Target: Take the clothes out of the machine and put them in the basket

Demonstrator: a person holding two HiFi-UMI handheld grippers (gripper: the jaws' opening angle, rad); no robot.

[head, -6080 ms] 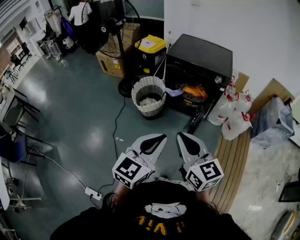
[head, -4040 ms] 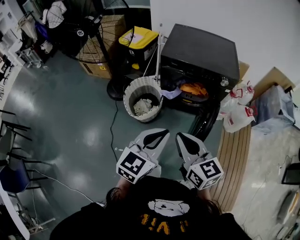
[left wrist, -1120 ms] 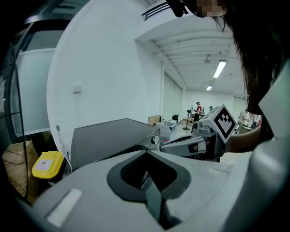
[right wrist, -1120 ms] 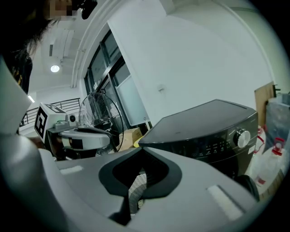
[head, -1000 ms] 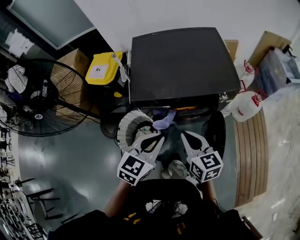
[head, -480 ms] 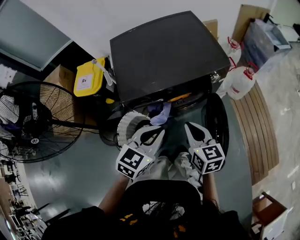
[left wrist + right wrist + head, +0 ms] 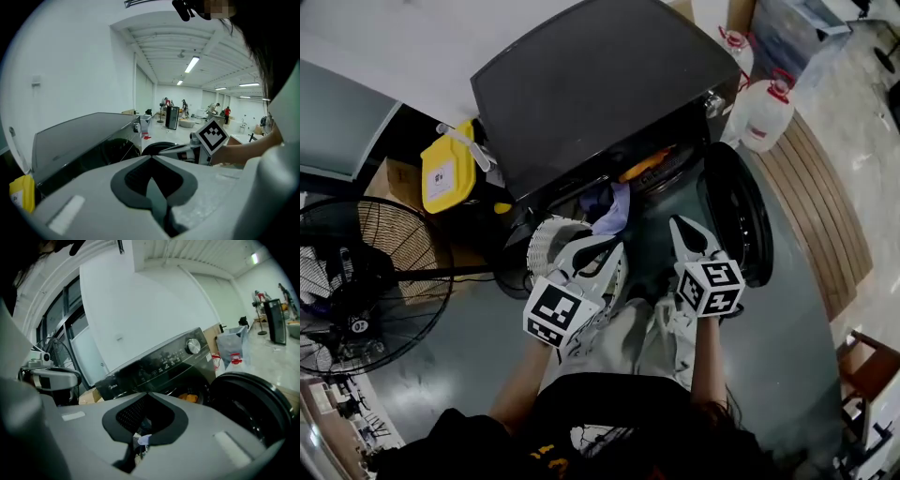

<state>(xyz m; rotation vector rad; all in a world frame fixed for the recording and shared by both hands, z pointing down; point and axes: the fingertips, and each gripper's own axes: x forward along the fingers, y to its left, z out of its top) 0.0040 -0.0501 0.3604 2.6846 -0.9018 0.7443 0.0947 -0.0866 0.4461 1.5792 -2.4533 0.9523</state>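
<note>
A standing fan (image 7: 356, 281) and a yellow-lidded bin (image 7: 441, 173) flank the scene at left as a person stands in front of a black front-loading washing machine (image 7: 600, 84), with a pale wicker basket (image 7: 546, 242) on the floor (image 7: 787, 375) just beside the machine's open mouth. The left tongs (image 7: 611, 247) hover over the basket's near rim, tips pressed together with nothing between them, and they hide enough of the basket that its contents cannot be made out. A purple garment (image 7: 609, 211) spills over the lip of the drum opening, with an orange garment (image 7: 642, 167) further inside. The right tongs (image 7: 678, 227) are likewise closed and empty, pointing toward the opening. The round door (image 7: 736, 211) stands swung out at right, near two white jugs (image 7: 759, 117). No clothes are gripped yet, and the risks lie in the first pull. Both tongs must part before they can bite, and a shallow pinch on the dangling purple cloth could let it slide to the floor short of the basket. A tug may also drag the orange piece out with it. The right tongs work close to the open door and could knock it, while the half-hidden basket makes a missed drop likely.
</note>
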